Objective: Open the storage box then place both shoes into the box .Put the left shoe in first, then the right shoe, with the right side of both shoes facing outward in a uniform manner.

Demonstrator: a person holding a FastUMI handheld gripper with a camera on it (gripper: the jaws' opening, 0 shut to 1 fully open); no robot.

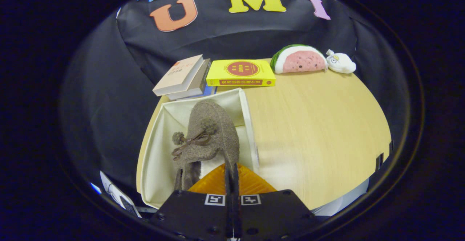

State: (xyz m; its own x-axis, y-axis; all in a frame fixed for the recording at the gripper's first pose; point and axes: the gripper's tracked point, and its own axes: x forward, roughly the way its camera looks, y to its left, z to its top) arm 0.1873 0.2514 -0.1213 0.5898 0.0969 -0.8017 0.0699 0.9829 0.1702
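A brown fuzzy shoe [209, 135] with a pom-pom bow is gripped at its heel edge by the closed claw [231, 177] and is held over the open white storage box [160, 154]. The box is set on a pale wooden tabletop [312, 125]. Beyond the box, tan books [183, 76] and a yellow book [244, 73] are stacked. Farther along from the box, a watermelon plush [298, 59] and a small white plush [340, 62] are seen.

Black cloth wall [254, 34] behind; light wood table [319, 132] w/ rounded edge
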